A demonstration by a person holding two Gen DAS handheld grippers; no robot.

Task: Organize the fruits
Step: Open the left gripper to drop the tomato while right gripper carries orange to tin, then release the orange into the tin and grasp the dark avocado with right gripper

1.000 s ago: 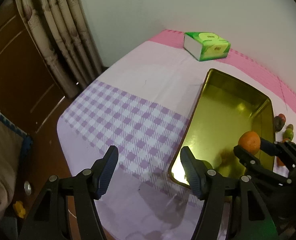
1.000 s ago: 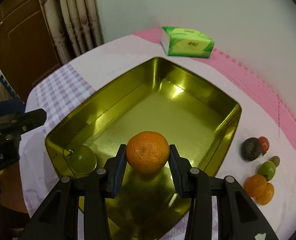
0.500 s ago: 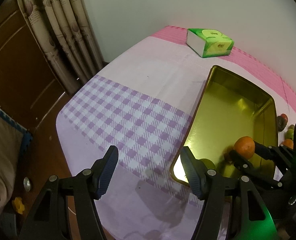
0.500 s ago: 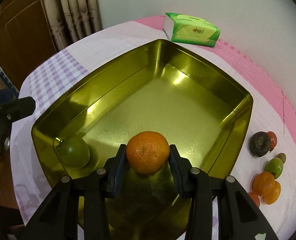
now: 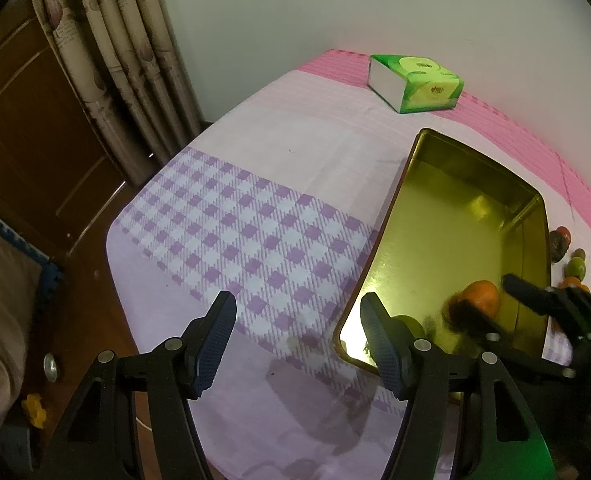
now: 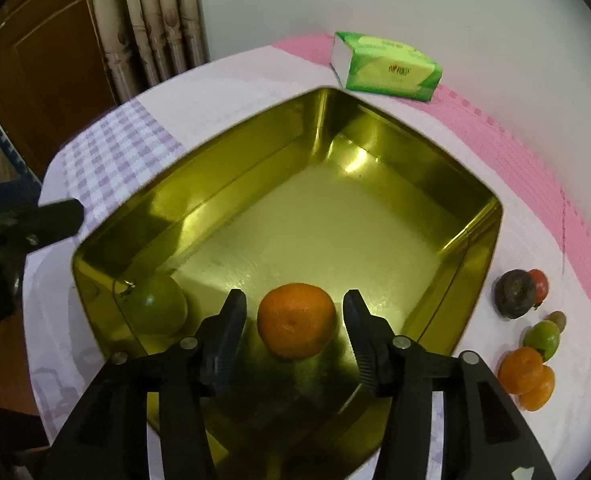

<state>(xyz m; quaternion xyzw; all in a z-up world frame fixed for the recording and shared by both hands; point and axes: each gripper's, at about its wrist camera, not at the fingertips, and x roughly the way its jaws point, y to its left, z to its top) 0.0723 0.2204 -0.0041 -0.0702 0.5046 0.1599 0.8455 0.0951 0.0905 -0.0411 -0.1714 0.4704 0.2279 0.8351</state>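
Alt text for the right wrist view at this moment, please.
The right claw hangs open around an orange resting inside a gold tin tray, beside a green fruit. More fruits sit on the cloth to its right; a green tissue pack lies behind.

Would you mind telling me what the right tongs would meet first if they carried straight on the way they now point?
Most likely the orange: it lies in the gold tin directly between the open fingers of the right tongs, apparently just released. Depth is unclear, so they might touch the tin's floor first.
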